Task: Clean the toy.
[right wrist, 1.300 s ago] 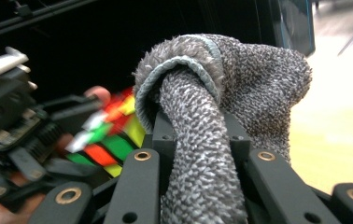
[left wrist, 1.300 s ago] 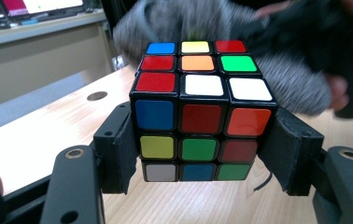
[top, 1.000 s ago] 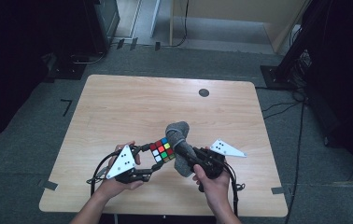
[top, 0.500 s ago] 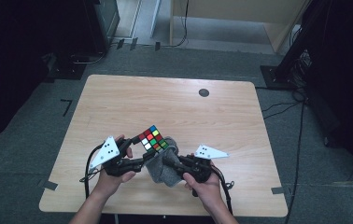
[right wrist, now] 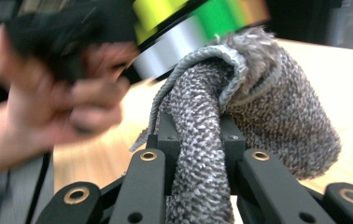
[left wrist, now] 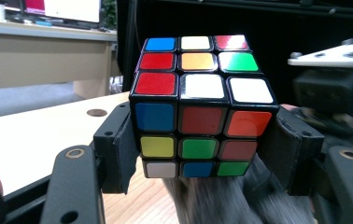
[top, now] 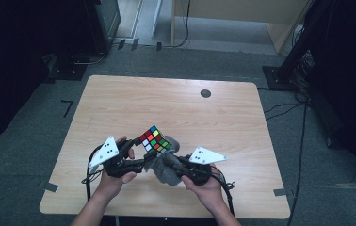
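High view: a rectangular light-wood table (top: 119, 108) stands on grey carpet, and a small dark round disc (top: 206, 93) lies on it toward 12 o'clock, well apart from everything else. At the table's 6 o'clock edge the person's two forearms come in. The left hand (top: 112, 181) carries the left gripper (top: 141, 165), topped by a grey three-cornered plate, and the right hand (top: 207, 184) carries the right gripper (top: 173, 165), with its own plate at about 3 o'clock of the cube.

Between the two grippers hangs a grey knitted cloth (top: 164, 169), bunched and drooping toward the tabletop. Touching its top, at roughly 11 o'clock of it, sits a multicoloured 3x3 puzzle cube with black edges (top: 153, 140), tilted on a corner above the wood.

In the left gripper view, the left gripper's black jaws are clamped on the puzzle cube (left wrist: 202, 107), one pad against each side face; the cube's near face shows blue, red and orange squares in its top row. The cloth (left wrist: 221, 200) shows blurred below the cube at 6 o'clock.

In the right gripper view, the right gripper's jaws are pinched on a twisted fold of the knitted cloth (right wrist: 198, 154), which rises between them and bulges out toward 2 o'clock. The cube (right wrist: 193, 23) is blurred at 12 o'clock, touching the cloth's top.
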`<state>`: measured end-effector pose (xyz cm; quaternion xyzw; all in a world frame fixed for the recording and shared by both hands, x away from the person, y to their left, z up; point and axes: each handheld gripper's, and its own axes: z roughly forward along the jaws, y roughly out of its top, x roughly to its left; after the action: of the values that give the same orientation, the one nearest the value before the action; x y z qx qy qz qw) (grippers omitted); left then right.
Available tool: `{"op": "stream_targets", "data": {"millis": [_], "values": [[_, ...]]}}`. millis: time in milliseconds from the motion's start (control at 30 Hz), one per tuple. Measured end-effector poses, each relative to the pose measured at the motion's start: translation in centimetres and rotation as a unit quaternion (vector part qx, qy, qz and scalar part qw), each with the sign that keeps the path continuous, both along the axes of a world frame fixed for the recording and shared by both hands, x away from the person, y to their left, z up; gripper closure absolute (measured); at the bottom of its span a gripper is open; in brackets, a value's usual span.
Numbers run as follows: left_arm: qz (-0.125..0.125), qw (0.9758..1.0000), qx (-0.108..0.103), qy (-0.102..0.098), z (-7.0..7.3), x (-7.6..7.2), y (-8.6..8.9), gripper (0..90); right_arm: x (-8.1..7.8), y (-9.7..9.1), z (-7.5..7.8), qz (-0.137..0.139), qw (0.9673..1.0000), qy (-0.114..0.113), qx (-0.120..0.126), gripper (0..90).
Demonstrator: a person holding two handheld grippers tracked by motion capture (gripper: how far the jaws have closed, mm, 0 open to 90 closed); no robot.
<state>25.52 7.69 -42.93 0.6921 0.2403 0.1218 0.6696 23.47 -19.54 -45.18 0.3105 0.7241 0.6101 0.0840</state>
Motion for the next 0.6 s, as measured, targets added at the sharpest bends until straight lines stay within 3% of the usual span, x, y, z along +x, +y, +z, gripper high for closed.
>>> {"op": "stream_targets", "data": {"millis": [33,100,233,267,333,467,600], "values": [[0.0,1.0,0.001,-0.001,0.0,0.0,0.0,34.9,0.2,-0.6,0.0,-0.017,0.9995,0.007,0.024,77.6],[-0.002,1.0,0.004,-0.001,0.0,0.0,-0.1,34.9,0.3,-0.9,-0.1,-0.028,0.9989,0.011,0.037,77.5],[0.002,1.0,0.001,0.005,-0.2,0.2,0.0,34.8,-0.2,0.8,-0.4,0.026,0.9996,0.007,0.002,77.0],[0.003,1.0,0.0,0.007,-0.2,0.2,0.0,34.8,-0.4,1.0,-0.4,0.028,0.9996,0.0,-0.009,77.0],[0.004,1.0,-0.005,0.006,-0.1,0.1,0.1,34.8,-0.3,0.9,-0.2,0.02,0.9997,-0.003,-0.01,77.1],[0.001,1.0,0.002,0.008,-0.2,0.1,-0.1,34.8,0.3,-1.0,-0.1,-0.041,0.9983,0.009,0.042,77.5],[0.001,0.9999,-0.001,0.015,-0.6,0.3,-0.2,34.9,-0.2,0.4,-0.6,0.01,0.9998,0.013,0.012,77.0]]}}
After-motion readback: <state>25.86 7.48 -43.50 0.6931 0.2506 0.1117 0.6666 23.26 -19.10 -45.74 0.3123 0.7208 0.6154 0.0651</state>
